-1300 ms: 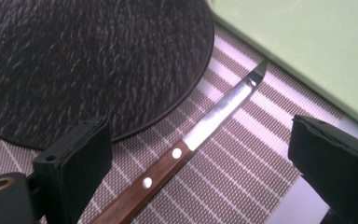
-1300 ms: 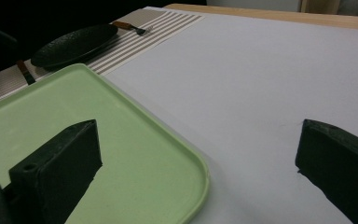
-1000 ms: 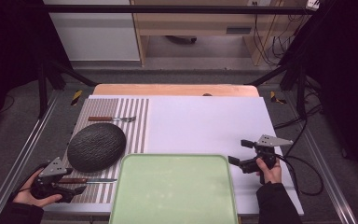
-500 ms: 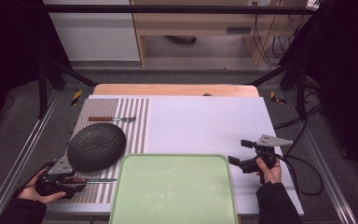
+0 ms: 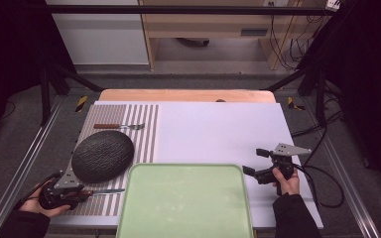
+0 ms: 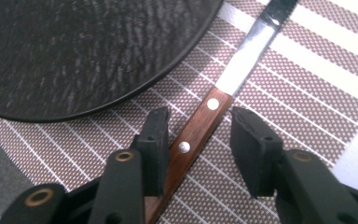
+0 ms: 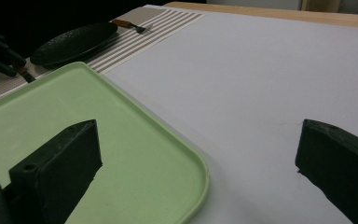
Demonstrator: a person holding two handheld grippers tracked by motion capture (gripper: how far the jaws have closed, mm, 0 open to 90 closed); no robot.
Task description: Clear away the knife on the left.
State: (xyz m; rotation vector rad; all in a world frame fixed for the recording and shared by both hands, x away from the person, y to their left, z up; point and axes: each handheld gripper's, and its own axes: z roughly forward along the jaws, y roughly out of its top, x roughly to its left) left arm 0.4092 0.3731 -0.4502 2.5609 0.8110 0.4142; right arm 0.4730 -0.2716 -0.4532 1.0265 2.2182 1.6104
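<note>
The knife (image 6: 200, 126) lies flat on the mat (image 6: 303, 93), its wooden handle between the left fingers (image 6: 154, 140), which have just been closing but are not yet clamped. It looks light, stiff and thin. Hold the handle, not the slippery blade. The right fingers (image 7: 65, 163) stand wide apart.

Knife (image 6: 200, 126) with a riveted brown wooden handle and a bright steel blade, lying flat. The handle sits between the left gripper's (image 6: 198, 140) partly closed jaws, touching one pad; the blade points away from it.
</note>
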